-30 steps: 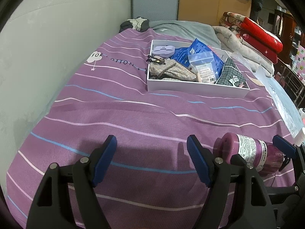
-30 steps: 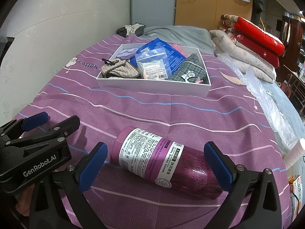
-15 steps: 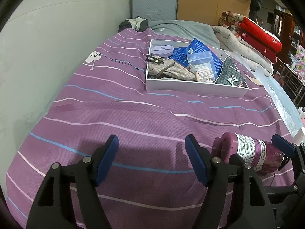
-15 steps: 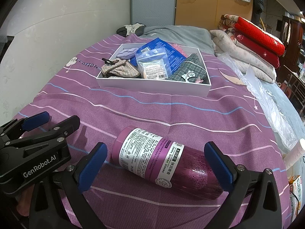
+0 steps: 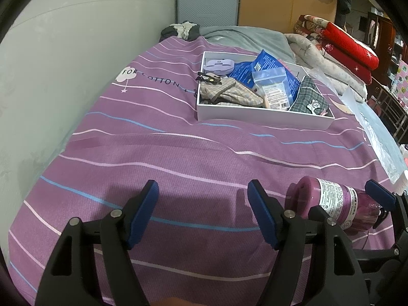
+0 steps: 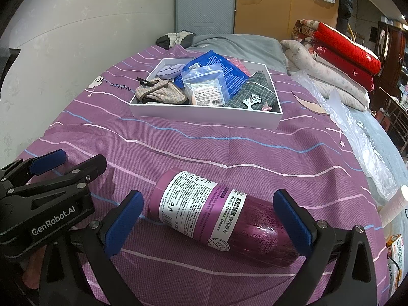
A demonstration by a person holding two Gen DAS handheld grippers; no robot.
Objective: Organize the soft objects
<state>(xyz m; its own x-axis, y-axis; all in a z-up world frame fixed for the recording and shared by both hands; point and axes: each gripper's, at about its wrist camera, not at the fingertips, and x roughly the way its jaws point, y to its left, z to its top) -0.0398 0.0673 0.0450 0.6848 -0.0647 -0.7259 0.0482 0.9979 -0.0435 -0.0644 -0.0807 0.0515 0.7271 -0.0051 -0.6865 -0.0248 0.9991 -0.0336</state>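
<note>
My bed (image 5: 178, 158) wears a purple striped sheet beside a pale wall (image 5: 63, 51); folded red quilts (image 6: 346, 51) are stacked at the right.

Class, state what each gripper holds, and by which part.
Neither holds anything. The left gripper is open over bedding; the open right gripper straddles the lying purple labelled bottle without touching.

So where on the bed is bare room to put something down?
Free: the purple sheet between the wall and the white box, and the strip between box and purple bottle. Crowded: inside the box, and the plastic-covered right edge.
</note>
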